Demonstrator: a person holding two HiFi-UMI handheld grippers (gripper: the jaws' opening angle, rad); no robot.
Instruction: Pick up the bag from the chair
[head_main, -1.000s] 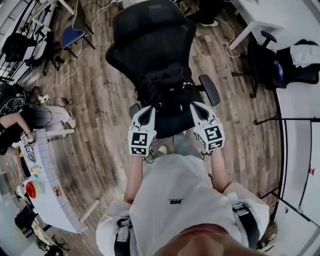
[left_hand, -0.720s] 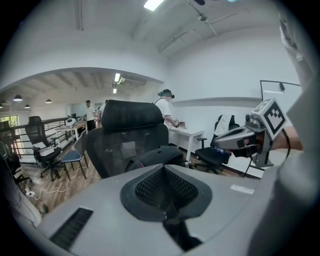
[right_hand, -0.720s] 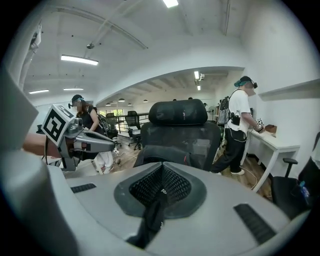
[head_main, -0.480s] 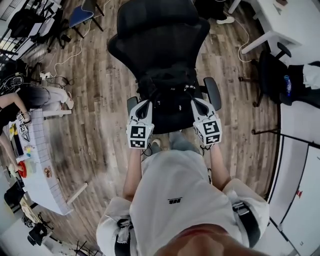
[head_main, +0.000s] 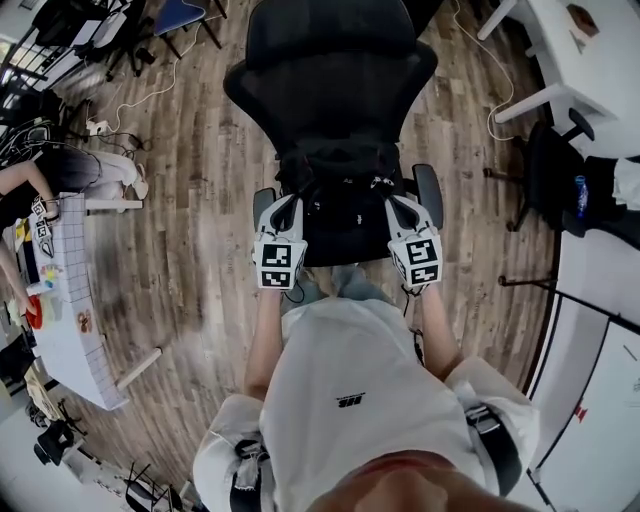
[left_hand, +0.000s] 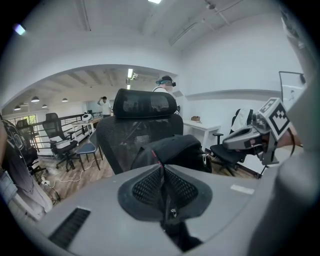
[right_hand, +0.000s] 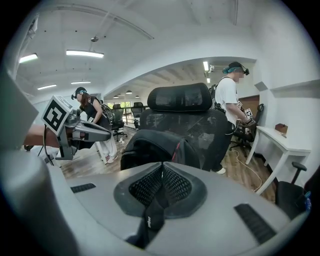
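Note:
A black bag (head_main: 338, 178) lies on the seat of a black mesh office chair (head_main: 330, 60). My left gripper (head_main: 286, 203) is at the bag's left side and my right gripper (head_main: 396, 203) at its right side, each by an armrest. In the left gripper view the left gripper (left_hand: 162, 167) is shut, with a black strap (left_hand: 172, 227) pinched between the pads; the bag (left_hand: 172, 150) bulges just beyond. In the right gripper view the right gripper (right_hand: 161, 167) is likewise shut on a black strap (right_hand: 150, 217) in front of the bag (right_hand: 155, 147).
The chair stands on a wood floor with cables (head_main: 130, 100) at the upper left. A white desk (head_main: 590, 50) and another black chair (head_main: 560, 170) are at the right. At the left are a white table (head_main: 70, 300) and a seated person (head_main: 60, 175). Another person (right_hand: 230, 100) stands behind the chair.
The head view has shifted, so the chair sits more upright and central. Both grippers keep their places at the bag's two sides; their grip looks unchanged.

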